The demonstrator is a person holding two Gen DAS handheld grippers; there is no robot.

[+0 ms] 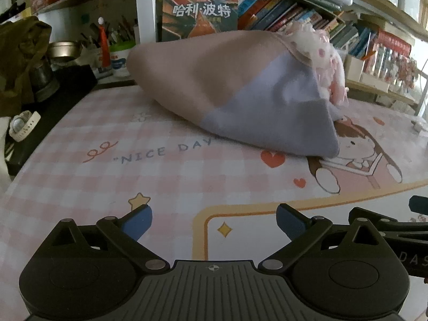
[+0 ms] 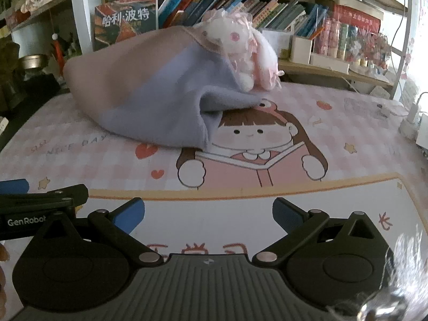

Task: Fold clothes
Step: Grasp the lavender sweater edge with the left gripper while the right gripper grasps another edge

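Observation:
A garment in dusty pink and pale lavender point(image 1: 240, 88) lies bunched in a mound on the pink checked cartoon desk mat point(image 1: 133, 176); it also shows in the right wrist view point(image 2: 149, 91). A white and pink plush toy point(image 2: 240, 50) sits on its far right side. My left gripper point(image 1: 214, 222) is open and empty, well short of the garment. My right gripper point(image 2: 208, 214) is open and empty too, near the mat's front edge. The left gripper's side shows at the left of the right wrist view point(image 2: 40, 203).
A bookshelf with several books point(image 2: 240, 8) runs along the back. A metal bowl point(image 1: 64, 49), a pen cup and a dark bag stand at the back left. A white watch point(image 1: 24, 125) lies at the left edge. A charger and cable point(image 2: 412, 117) sit at the right.

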